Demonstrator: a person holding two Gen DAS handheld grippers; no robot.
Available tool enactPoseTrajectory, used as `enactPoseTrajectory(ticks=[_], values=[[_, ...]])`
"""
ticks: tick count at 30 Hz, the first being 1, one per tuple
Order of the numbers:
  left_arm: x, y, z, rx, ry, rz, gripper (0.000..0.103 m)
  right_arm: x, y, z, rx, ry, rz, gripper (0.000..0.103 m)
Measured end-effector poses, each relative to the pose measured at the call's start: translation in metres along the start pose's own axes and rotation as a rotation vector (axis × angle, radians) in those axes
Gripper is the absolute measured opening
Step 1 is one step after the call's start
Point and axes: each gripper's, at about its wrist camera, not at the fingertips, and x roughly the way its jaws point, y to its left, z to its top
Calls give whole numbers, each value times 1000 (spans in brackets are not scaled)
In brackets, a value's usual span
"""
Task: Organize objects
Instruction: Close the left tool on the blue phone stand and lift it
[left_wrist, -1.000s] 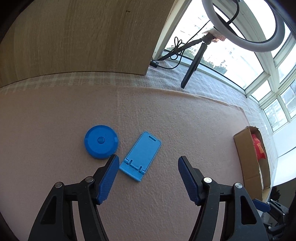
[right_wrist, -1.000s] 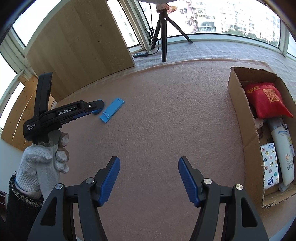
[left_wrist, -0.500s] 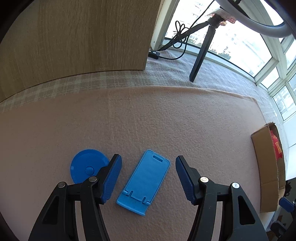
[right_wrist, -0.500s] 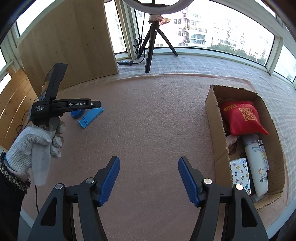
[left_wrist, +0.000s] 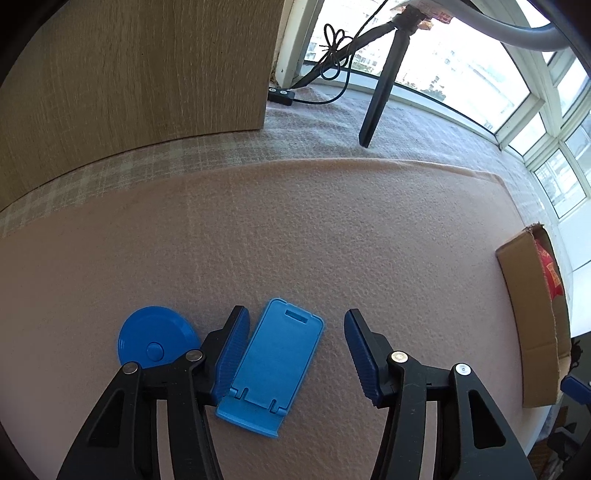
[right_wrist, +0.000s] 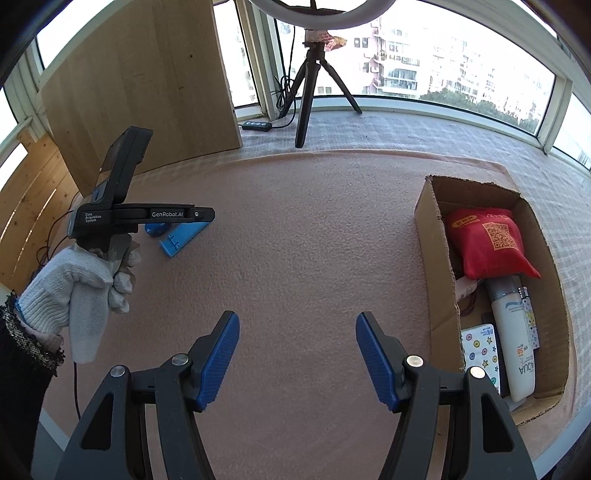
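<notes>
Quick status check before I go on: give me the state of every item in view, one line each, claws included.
left claw: open, straddling the phone stand
right claw: open, empty, over bare mat
blue phone stand: folded flat on the mat, not gripped
blue round disc: flat on the mat, beside the stand
cardboard box: open-topped, partly filled
red pouch: lying in the box
white tube: lying in the box
</notes>
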Motion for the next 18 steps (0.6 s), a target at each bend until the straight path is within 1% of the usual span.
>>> enactPoseTrajectory(ticks=[3, 4, 7, 10, 14, 17, 18], values=[[2, 4, 2, -10, 2, 7, 56, -1, -3, -1, 4, 4, 3, 62], [1, 7, 3, -21, 1, 3, 56, -1, -4, -2, 5, 4, 4, 62], [-1, 16, 7, -59, -11, 24, 56, -3, -8, -5, 8, 2, 2, 62], [1, 22, 9, -69, -7, 12, 56, -5, -12, -7, 15, 6, 4, 62], [1, 16, 7, -35, 11, -13, 56, -7, -16, -11, 19, 12, 9, 62], [2, 4, -2, 33, 11, 4, 56, -11, -18, -12, 23, 7, 11, 62], [1, 1, -5, 51, -1, 16, 56, -12, -19, -12, 25, 7, 11, 62]])
